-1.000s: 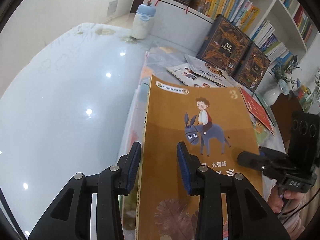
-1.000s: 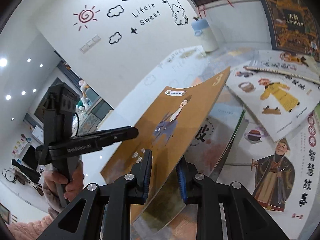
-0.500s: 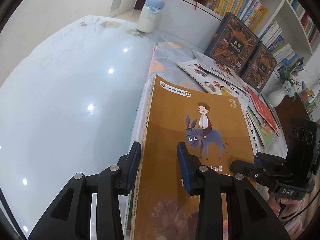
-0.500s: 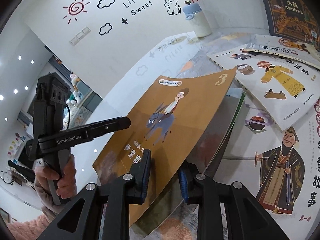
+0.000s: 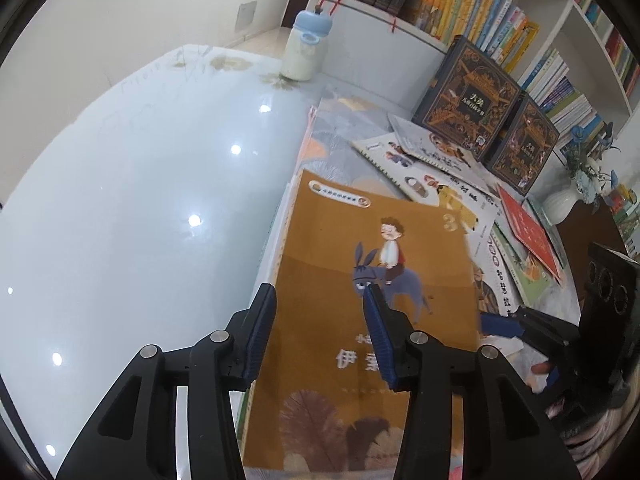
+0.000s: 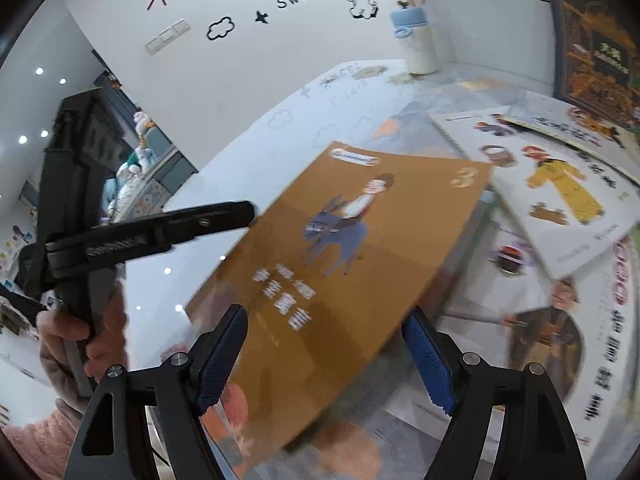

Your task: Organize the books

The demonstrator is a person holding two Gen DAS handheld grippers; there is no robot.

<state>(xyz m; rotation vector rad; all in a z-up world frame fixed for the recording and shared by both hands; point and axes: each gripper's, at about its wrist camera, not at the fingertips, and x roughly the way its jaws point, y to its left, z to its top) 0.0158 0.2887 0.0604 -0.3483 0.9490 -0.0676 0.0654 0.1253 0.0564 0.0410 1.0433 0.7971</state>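
Orange book (image 5: 372, 280) atop pile on glossy white table (image 5: 132, 208), bookshelf (image 5: 480, 12) behind, both tools' jaws opening around it.

You see both fisheye views evenly and brightly lit; straight lines bow toward dark, vignetted corners. Round ceiling-lamp reflections dot the glossy pale-blue glass tabletop (image 5: 132, 208). In the right wrist view, motion blur smears the flat orange-brown picture book with the donkey rider (image 6: 344, 256) and the white illustrated booklets (image 6: 560, 200); the left wrist view stays sharper.
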